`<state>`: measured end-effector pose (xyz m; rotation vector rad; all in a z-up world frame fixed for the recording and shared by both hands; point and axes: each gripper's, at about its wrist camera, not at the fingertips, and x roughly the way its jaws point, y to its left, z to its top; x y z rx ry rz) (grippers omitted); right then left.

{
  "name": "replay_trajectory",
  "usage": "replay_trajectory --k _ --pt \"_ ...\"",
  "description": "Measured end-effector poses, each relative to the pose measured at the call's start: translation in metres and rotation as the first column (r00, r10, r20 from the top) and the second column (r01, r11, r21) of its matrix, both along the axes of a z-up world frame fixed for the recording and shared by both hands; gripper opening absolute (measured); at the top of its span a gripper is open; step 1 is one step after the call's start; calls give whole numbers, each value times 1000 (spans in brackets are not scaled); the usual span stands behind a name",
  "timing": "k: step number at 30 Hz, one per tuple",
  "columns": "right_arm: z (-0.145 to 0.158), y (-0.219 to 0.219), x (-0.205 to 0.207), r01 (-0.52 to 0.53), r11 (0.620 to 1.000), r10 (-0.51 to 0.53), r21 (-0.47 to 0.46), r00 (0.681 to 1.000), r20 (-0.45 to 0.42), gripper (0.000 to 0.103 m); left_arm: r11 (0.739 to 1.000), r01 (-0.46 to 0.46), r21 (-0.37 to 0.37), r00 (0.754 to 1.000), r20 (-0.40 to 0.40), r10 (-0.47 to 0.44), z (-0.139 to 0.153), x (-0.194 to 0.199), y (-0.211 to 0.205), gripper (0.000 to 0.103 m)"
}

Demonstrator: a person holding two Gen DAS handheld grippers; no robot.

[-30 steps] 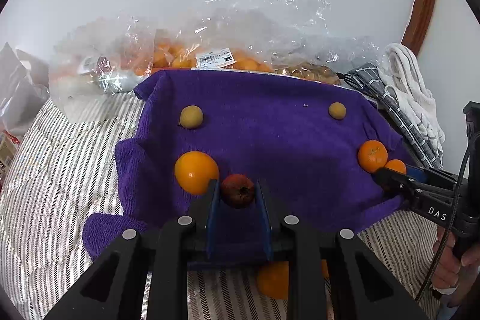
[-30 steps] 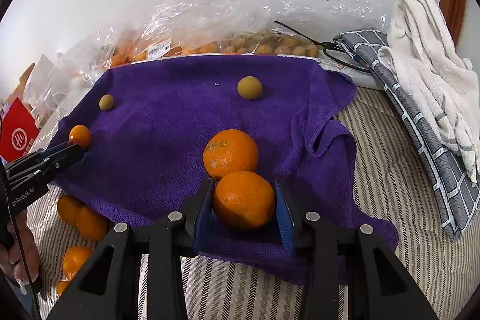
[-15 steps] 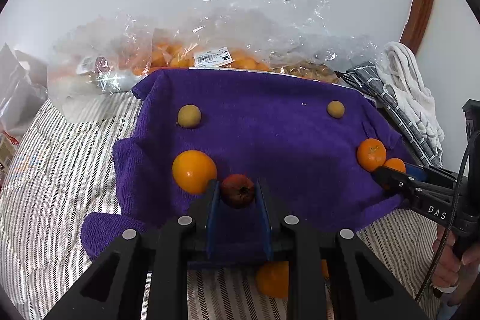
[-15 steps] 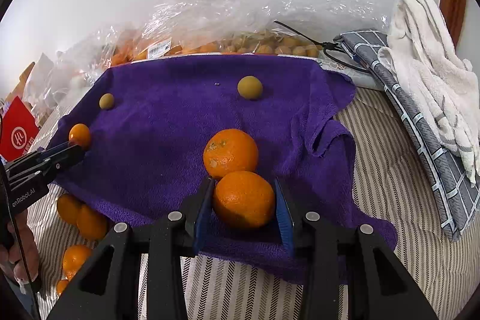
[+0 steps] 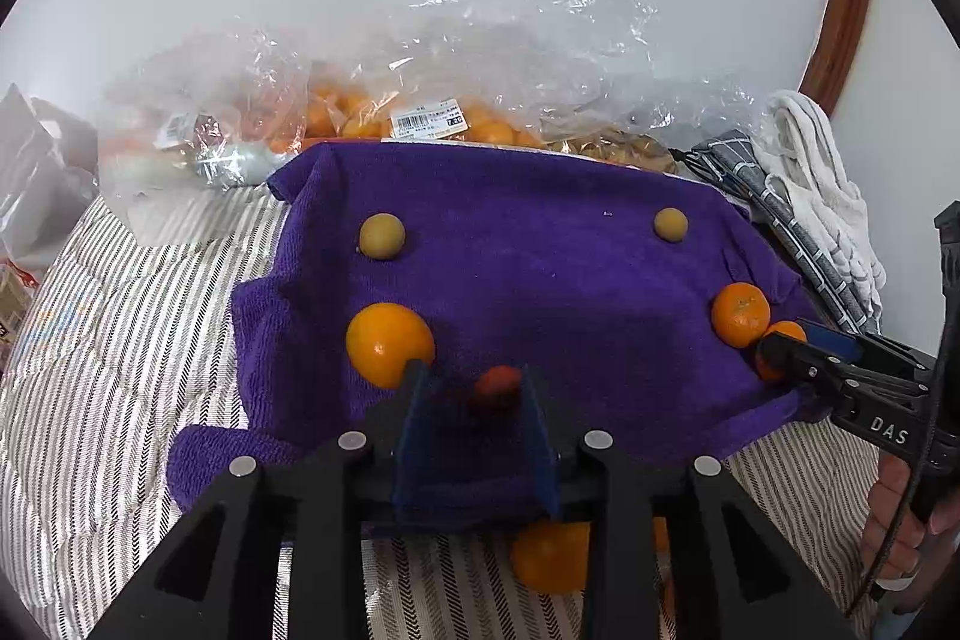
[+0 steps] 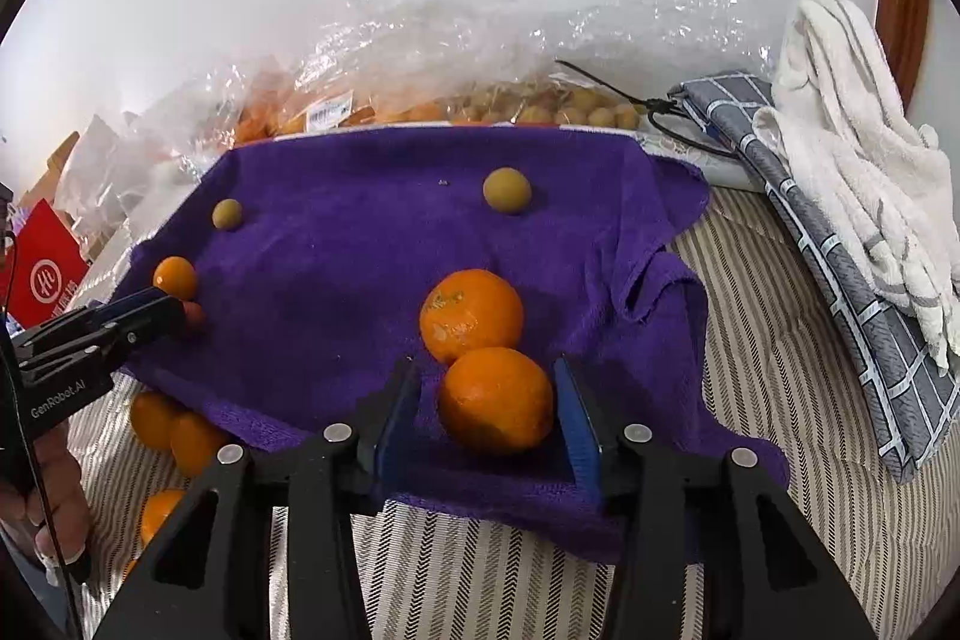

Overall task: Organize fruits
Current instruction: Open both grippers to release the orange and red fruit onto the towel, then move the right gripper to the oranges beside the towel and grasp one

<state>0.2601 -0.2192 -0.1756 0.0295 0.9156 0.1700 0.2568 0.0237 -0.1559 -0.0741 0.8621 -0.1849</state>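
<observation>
Right claw (image 6: 487, 403) opening, orange (image 6: 495, 399) loose between pads on towel (image 6: 336, 268); left claw (image 5: 474, 400) opening too, red fruit (image 5: 497, 385) between its tips.

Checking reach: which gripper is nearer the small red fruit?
Left. The small red fruit sits between the opening left gripper; the right gripper straddles an orange across the towel.

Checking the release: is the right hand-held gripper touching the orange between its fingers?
Apart. The right wrist view shows purple towel on both sides of the orange; right hand-held gripper opening.
</observation>
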Motion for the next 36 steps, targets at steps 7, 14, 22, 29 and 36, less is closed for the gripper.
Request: replay_trajectory --k 7,14,22,29,36 --pt "16 -2 -7 6 998 -8 59 999 34 50 999 -22 -27 999 24 23 4 -2 9 31" --pt "29 4 -20 18 997 -21 72 999 36 50 998 -46 -37 997 54 48 8 -7 16 31" --pt "48 3 -52 40 993 -48 110 996 77 50 998 -65 -17 990 125 66 17 -19 19 31" --pt "57 0 -72 94 992 -102 85 990 100 50 995 -56 -82 992 112 65 16 -26 29 31" --pt "58 11 -85 62 997 -65 56 996 62 50 981 -101 -168 990 76 115 11 -39 55 30"
